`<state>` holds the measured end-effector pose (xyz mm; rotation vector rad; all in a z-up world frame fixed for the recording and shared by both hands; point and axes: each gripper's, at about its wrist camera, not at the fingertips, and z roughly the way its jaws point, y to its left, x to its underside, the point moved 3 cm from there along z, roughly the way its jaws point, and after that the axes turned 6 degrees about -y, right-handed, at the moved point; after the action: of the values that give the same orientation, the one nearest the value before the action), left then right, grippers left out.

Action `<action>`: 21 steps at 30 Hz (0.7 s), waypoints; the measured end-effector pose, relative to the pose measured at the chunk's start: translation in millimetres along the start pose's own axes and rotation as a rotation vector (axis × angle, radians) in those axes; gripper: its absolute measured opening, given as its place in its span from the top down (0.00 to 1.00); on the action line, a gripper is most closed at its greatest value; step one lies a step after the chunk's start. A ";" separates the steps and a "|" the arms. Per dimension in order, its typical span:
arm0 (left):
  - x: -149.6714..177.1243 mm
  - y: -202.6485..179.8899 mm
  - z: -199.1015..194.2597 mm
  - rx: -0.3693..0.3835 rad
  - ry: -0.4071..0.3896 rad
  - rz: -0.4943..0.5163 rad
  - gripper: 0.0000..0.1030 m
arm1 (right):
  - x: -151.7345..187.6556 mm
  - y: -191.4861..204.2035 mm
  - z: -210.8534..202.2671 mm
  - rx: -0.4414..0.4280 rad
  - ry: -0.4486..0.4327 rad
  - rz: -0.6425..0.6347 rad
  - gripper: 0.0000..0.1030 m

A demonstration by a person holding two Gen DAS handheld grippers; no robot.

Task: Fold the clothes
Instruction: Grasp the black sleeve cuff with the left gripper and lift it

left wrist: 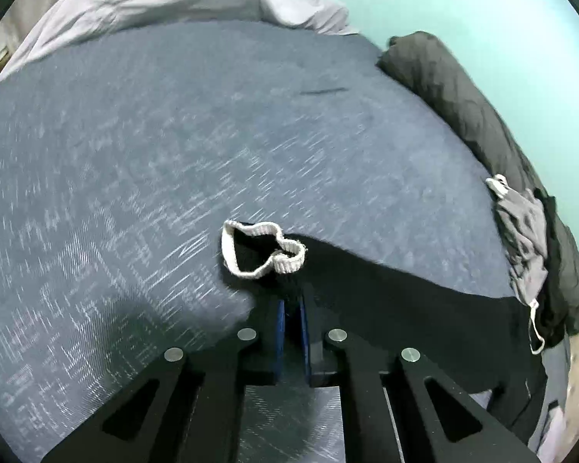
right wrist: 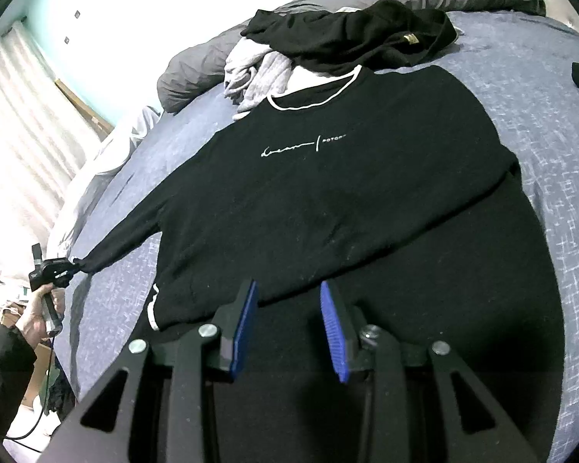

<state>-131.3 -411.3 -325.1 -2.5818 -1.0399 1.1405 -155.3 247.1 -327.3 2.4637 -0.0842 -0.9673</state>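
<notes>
Bed [right wrist: 540,123]: 1, blue-grey cover.
Sweater [right wrist: 328,193]: 1, black, flat mid-bed.
Left gripper [left wrist: 291,301]: clamped on sweater's white cuff [left wrist: 262,249], near bed's left edge.
Right gripper [right wrist: 289,293]: jaws apart, empty, above hem.
Clothes pile [right wrist: 328,46]: 1, at head edge.

The left gripper [left wrist: 291,301] was clamped on the sweater sleeve [left wrist: 366,289], arm stretched outward; the right gripper [right wrist: 289,308] hovered with fingers [right wrist: 247,324] parted.
</notes>
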 end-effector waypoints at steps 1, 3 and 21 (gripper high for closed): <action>-2.7 -7.3 -3.2 0.012 -0.005 0.016 0.94 | -0.1 -0.5 -0.4 0.001 -0.001 0.001 0.67; -7.6 -24.1 -11.4 0.036 -0.015 0.053 0.94 | 0.0 -0.5 -2.3 0.016 -0.006 -0.013 0.67; 12.5 -260.0 -94.5 0.350 -0.036 0.366 0.94 | -5.1 -45.7 -46.2 0.091 -0.082 0.033 0.67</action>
<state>-200.2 -193.6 -168.5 -2.5250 -0.3316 1.3109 -134.2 307.8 -316.2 2.4963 -0.2003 -1.0716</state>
